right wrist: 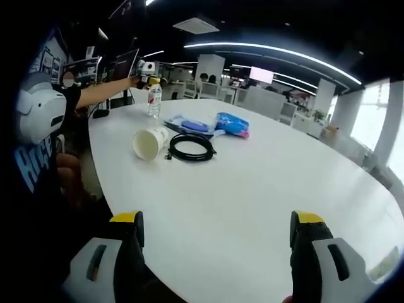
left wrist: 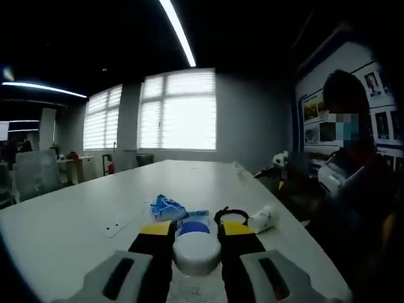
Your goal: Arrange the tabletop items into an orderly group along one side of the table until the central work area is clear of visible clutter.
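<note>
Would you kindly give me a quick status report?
Left claw shut on bottle. Right claw open. Cup, cable, blue items grouped at table edge.

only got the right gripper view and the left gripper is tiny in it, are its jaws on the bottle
observer: in the left gripper view the left gripper has its jaws close on either side of the white cap of the bottle; whether they pinch it i cannot tell
operator: anything on the table near the blue packet that i'm missing
observer: yes, a small flat white piece lies on the table, apart from the blue packet, on the side away from the cable
operator: what's beyond all that
observer: large windows with blinds past the table's far end
</note>
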A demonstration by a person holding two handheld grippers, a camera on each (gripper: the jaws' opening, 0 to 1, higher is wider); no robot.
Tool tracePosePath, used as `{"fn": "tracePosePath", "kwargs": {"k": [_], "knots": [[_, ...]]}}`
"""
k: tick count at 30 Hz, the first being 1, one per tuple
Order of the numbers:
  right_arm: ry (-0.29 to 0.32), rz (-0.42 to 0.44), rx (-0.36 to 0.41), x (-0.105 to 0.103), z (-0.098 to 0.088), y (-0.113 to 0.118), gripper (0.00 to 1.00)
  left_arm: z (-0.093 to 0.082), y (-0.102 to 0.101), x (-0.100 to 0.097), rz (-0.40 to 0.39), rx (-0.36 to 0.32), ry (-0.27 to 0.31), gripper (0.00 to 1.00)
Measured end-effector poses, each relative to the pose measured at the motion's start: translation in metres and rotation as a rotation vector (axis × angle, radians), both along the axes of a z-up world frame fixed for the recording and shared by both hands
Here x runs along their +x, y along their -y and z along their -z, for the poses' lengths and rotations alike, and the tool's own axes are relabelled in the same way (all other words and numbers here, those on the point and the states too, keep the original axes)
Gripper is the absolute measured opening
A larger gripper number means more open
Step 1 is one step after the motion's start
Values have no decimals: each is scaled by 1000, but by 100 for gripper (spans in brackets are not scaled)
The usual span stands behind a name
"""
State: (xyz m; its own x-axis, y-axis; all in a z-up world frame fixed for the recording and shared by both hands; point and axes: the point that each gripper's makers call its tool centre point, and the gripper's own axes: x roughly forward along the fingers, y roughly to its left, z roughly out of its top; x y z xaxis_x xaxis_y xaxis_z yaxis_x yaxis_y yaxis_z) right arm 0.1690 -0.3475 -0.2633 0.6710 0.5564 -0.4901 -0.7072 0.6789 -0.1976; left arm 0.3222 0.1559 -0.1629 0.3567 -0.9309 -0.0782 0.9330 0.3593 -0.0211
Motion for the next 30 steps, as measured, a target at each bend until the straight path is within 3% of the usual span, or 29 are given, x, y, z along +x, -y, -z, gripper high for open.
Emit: {"fn": "tracePosePath", "kwargs": {"k": [3,7,8,10,12,21,24,30], "knots": [[1,-6,5,1,1,-1,93,-9,-5,1,-30,-36,-3,36],[3,-18,16,1,2,-2,93,-13,-13,-1,-54,-19,-1,50],[4,-19,16,2,2,-2,93,-13,-17,0,-63,-12,-6,56],[8,-23,21,3,1,-2,93,-18,-21,2,-125,-14,8,81],[14,-28,26,3,0,-3,93,-23,-21,0,-152,-35,-2,99],[17,-44,49,1,4,-4,93,-37,-16,-28,-165,-27,37,100],[17,-52,56,2,5,-4,93,-39,-12,-36,-218,5,76,100],[22,-79,73,6,6,-10,93,-38,-4,-56,-240,40,89,100]]}}
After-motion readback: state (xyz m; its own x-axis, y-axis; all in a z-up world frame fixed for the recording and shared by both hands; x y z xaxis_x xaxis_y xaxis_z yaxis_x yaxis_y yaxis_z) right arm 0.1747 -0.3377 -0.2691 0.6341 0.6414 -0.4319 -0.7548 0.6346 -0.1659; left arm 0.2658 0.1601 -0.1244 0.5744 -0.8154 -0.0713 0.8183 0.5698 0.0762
